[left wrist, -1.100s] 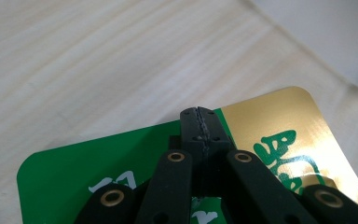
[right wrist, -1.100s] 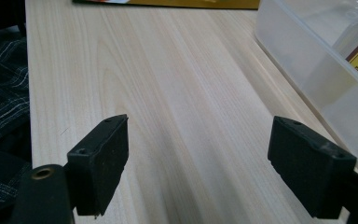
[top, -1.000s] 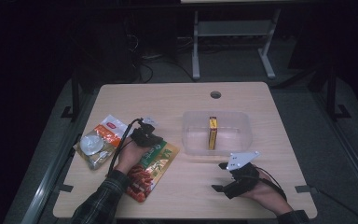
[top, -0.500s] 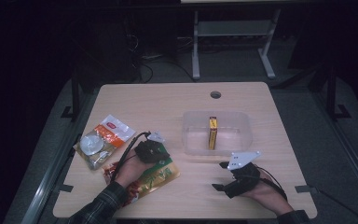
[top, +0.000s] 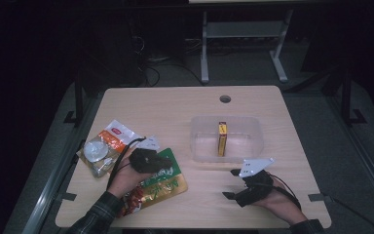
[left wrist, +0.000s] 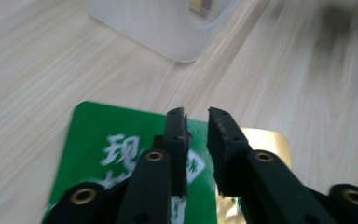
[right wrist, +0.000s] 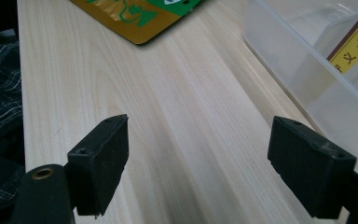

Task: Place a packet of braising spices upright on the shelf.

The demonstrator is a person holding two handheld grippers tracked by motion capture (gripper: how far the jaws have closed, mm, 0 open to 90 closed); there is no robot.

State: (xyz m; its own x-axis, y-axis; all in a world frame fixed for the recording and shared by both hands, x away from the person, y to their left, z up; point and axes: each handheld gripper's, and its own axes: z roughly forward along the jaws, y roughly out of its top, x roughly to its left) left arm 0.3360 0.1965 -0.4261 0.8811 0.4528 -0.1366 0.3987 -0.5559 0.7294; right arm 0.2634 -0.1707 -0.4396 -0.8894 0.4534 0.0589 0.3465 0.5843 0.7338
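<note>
Two snack packets at lower left of the high view: clear-windowed orange packet (top: pixel 102 148) farthest left, green-and-gold packet (top: pixel 158 183) beside it. Left gripper (top: pixel 163 162) poised over the green packet, jaws just opened to a narrow gap, nothing between them. Clear tub (top: pixel 227 139) at centre, yellow box (top: pixel 222 138) upright inside. Right gripper (top: pixel 233 183) at lower right, jaws wide apart, empty.

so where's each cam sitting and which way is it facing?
High view: above the near side, looking forward and down at the table; both forearms show.
Left gripper view: rides the left hand-held gripper, looking over the green packet.
Right gripper view: rides the right hand-held gripper, open over bare wood.
All share the clear tub.
</note>
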